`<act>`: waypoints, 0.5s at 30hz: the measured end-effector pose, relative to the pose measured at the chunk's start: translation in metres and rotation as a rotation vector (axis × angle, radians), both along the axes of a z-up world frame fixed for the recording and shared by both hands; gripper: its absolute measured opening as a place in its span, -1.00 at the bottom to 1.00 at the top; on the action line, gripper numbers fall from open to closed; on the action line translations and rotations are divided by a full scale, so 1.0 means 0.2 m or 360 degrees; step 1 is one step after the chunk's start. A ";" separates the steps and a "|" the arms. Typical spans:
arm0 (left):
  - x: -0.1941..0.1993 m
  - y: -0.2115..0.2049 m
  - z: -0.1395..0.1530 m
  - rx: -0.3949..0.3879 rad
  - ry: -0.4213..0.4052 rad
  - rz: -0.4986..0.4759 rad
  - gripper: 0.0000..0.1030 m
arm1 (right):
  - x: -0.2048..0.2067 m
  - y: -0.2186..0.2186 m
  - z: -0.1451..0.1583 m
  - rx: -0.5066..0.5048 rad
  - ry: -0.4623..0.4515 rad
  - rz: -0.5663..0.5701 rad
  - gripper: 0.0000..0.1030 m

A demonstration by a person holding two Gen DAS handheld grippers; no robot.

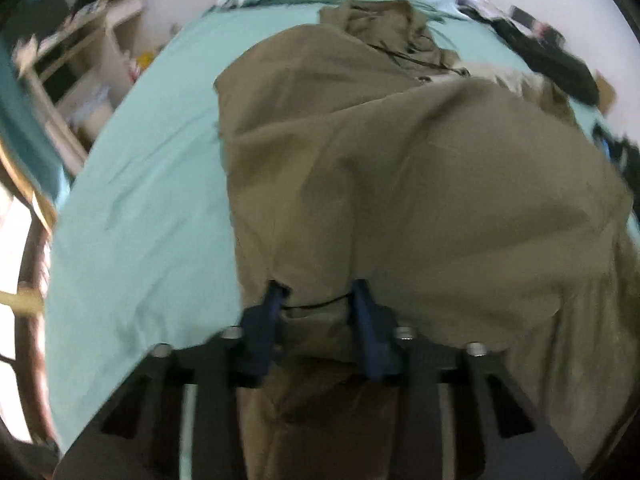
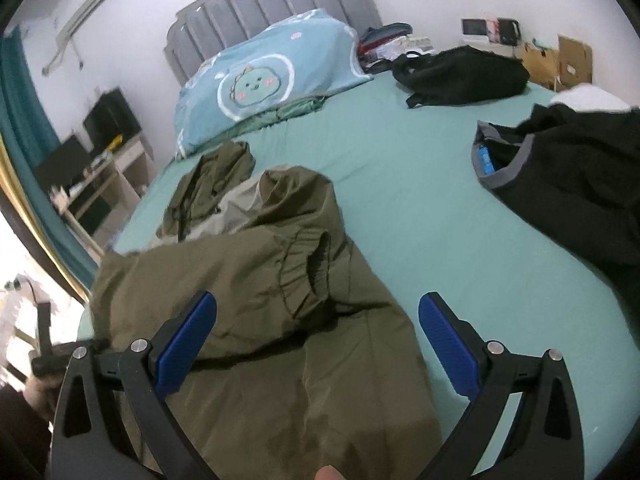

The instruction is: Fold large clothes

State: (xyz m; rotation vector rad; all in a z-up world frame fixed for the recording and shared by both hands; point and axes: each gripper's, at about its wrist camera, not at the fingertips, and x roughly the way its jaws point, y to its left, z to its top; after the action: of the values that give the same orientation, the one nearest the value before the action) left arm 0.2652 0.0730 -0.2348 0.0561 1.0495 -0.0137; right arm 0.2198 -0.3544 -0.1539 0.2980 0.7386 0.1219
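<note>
One olive jacket (image 2: 256,280) lies spread on the green bed (image 2: 420,200), with one pillow (image 2: 264,80), one backpack (image 2: 460,72) and one dark garment (image 2: 580,184). The left gripper (image 1: 318,294) pinches the jacket's hem; the right gripper (image 2: 316,320) hovers wide apart above it.

The left gripper (image 1: 318,292) is pointing steeply downward, its two blue fingers (image 1: 362,312) standing a narrow gap apart with olive fabric and a thin black cord lying between them; whether the pads are pressing on the fabric cannot be told. The right gripper (image 2: 318,320) is tilting moderately downward, its jaws spreading wide with nothing between the blue pads (image 2: 448,344). A fingertip (image 2: 328,473) is showing directly behind the right gripper.
</note>
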 end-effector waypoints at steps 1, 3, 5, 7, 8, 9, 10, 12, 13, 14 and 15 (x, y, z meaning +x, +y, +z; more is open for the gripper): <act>-0.02 0.02 0.01 0.0031 -0.0056 -0.0028 -0.64 | 0.00 0.03 0.00 -0.0044 -0.0001 0.0014 0.94; -0.08 0.09 0.04 0.0151 -0.0194 0.0024 -0.85 | 0.00 0.08 -0.01 -0.0102 0.0001 0.0047 0.94; -0.12 0.24 0.05 0.0160 -0.0227 0.0141 -0.86 | 0.01 0.12 -0.04 -0.0127 0.0017 0.0071 0.94; -0.12 0.38 0.03 0.0028 -0.0164 0.0203 -0.85 | 0.03 0.19 -0.10 -0.0155 0.0068 0.0106 0.94; -0.13 0.38 0.04 -0.0012 -0.0160 0.0148 -0.85 | 0.04 0.23 -0.11 -0.0178 0.0085 0.0128 0.94; -0.15 0.37 0.07 -0.0030 -0.0205 0.0097 -0.85 | 0.05 0.27 -0.12 -0.0210 0.0086 0.0156 0.94; -0.17 0.34 0.13 -0.0072 -0.0285 0.0024 -0.84 | 0.05 0.32 -0.12 -0.0250 0.0081 0.0181 0.94; -0.19 0.30 0.24 -0.0136 -0.0414 -0.0027 -0.65 | 0.06 0.38 -0.11 -0.0301 0.0068 0.0211 0.94; -0.21 0.28 0.31 -0.0173 -0.0519 -0.0036 -0.56 | 0.06 0.41 -0.09 -0.0301 0.0068 0.0228 0.94; -0.20 0.26 0.35 -0.0210 -0.0583 -0.0038 -0.30 | 0.07 0.44 -0.09 -0.0297 0.0074 0.0233 0.94; -0.19 0.24 0.39 -0.0257 -0.0655 -0.0034 -0.02 | 0.07 0.45 -0.08 -0.0297 0.0083 0.0230 0.94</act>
State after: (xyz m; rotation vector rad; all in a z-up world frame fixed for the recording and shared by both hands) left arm 0.2263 0.1201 -0.1560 -0.0746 0.6334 -0.1020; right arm 0.2337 -0.2636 -0.1708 0.0699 0.8175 0.1815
